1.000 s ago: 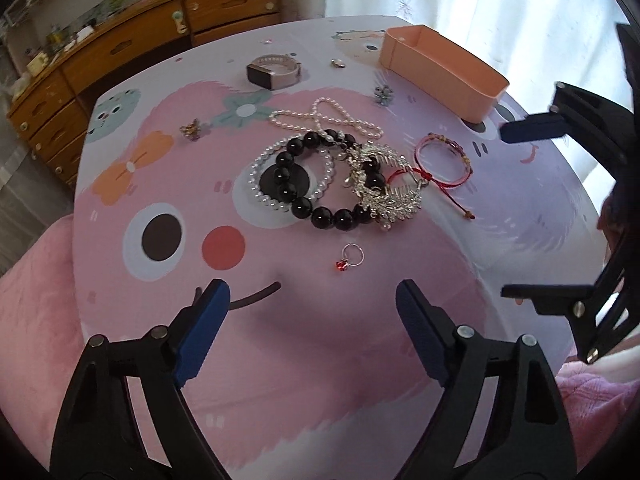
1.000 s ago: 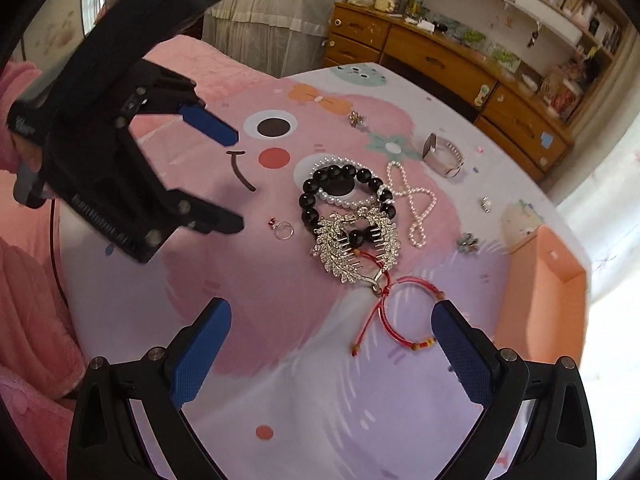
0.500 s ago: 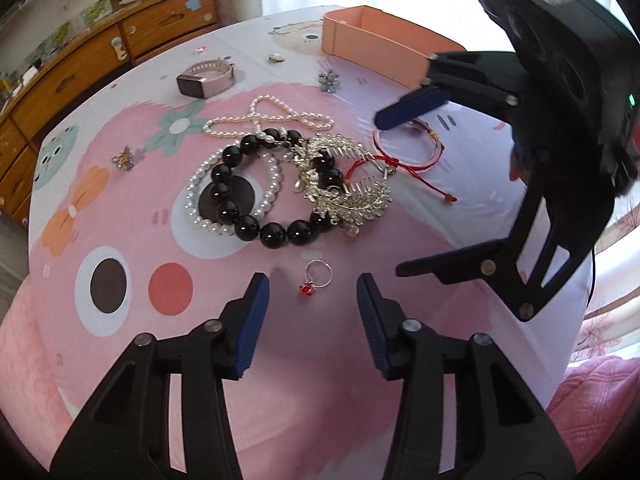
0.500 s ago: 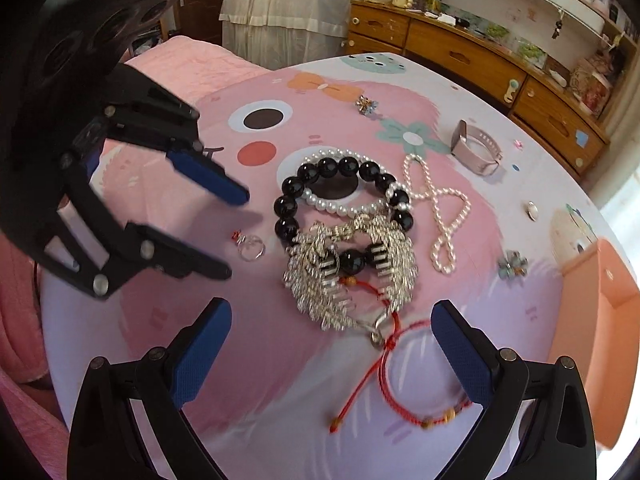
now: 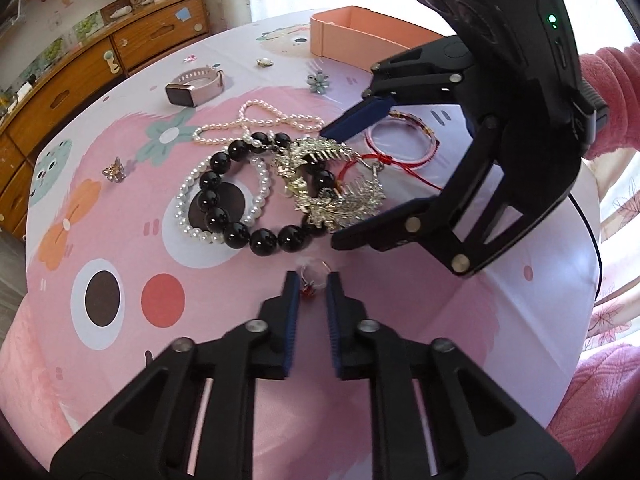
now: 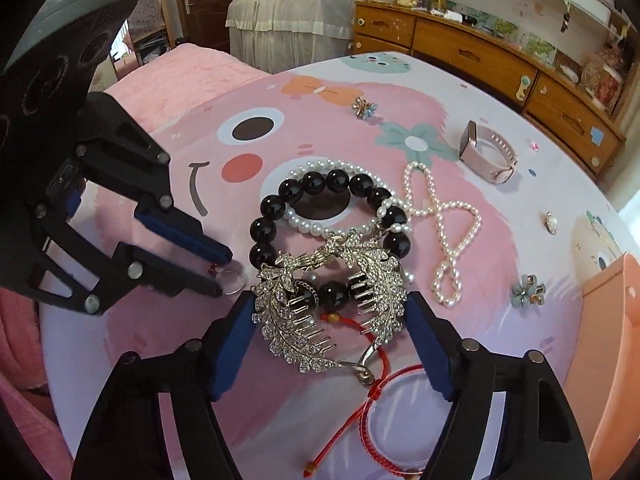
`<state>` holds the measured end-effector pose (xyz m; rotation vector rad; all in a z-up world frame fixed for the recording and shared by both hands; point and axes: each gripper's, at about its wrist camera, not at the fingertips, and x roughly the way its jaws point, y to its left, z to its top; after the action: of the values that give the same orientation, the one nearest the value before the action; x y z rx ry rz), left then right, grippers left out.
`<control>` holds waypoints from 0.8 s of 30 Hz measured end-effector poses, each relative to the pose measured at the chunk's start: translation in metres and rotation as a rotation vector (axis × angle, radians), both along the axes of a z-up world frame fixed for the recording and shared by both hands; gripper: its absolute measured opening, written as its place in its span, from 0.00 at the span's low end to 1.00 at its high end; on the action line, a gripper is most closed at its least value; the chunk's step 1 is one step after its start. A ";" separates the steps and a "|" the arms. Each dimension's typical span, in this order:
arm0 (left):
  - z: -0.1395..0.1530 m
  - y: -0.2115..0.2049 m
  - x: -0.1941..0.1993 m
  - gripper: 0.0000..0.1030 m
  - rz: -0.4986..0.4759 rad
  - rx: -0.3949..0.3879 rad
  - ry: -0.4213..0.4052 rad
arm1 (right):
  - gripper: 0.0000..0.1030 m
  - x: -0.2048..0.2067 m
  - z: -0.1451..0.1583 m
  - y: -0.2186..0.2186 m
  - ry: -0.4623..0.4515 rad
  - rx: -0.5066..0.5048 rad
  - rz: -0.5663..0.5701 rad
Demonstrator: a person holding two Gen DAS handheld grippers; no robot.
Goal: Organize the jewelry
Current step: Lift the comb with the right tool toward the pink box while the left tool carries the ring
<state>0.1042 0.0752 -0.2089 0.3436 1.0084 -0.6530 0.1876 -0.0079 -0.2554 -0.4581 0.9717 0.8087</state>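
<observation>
A small silver ring with a red stone [image 5: 311,280] lies on the pink cartoon tablecloth [image 5: 120,216]. My left gripper [image 5: 312,284] has its jaws nearly closed around the ring, which also shows in the right wrist view [image 6: 230,276]. My right gripper [image 6: 330,314] is open, its jaws on either side of a silver rhinestone leaf hair comb [image 6: 320,304] that rests on a black bead bracelet [image 6: 280,208]. A red cord bracelet [image 6: 384,412], a pearl bracelet [image 6: 320,228] and a pearl necklace [image 6: 444,232] lie around them.
An orange box [image 5: 360,36] stands at the table's far edge. A pink smartwatch [image 5: 196,88], flower clips [image 5: 319,81], a small brooch [image 5: 114,170] and a pendant [image 5: 264,63] are scattered on the cloth. A wooden dresser [image 6: 480,56] stands behind the table.
My left gripper has moved forward to the ring and narrowed its jaws around it. My right gripper has lowered and advanced, and its jaws now straddle the silver hair comb.
</observation>
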 end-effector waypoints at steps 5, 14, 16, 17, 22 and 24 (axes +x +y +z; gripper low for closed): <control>0.001 0.005 0.001 0.05 -0.008 -0.029 0.004 | 0.72 0.001 -0.001 0.002 0.003 -0.008 -0.027; 0.006 0.008 0.001 0.05 0.000 -0.036 0.011 | 0.72 -0.014 0.021 -0.009 0.003 0.052 -0.191; 0.011 0.007 0.000 0.05 0.013 -0.037 0.003 | 0.72 -0.018 0.030 -0.014 -0.001 0.067 -0.236; 0.014 0.007 0.000 0.05 0.021 -0.041 0.000 | 0.72 -0.019 0.035 -0.018 -0.008 0.075 -0.258; 0.038 0.003 0.000 0.05 0.075 -0.088 -0.003 | 0.72 -0.029 0.075 -0.040 -0.073 0.113 -0.369; 0.050 -0.003 0.000 0.05 0.096 -0.093 -0.023 | 0.72 -0.031 0.093 -0.051 -0.099 0.114 -0.405</control>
<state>0.1039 0.0720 -0.1588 0.2195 0.9631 -0.6050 0.1567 -0.0588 -0.1629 -0.1897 0.8826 0.4668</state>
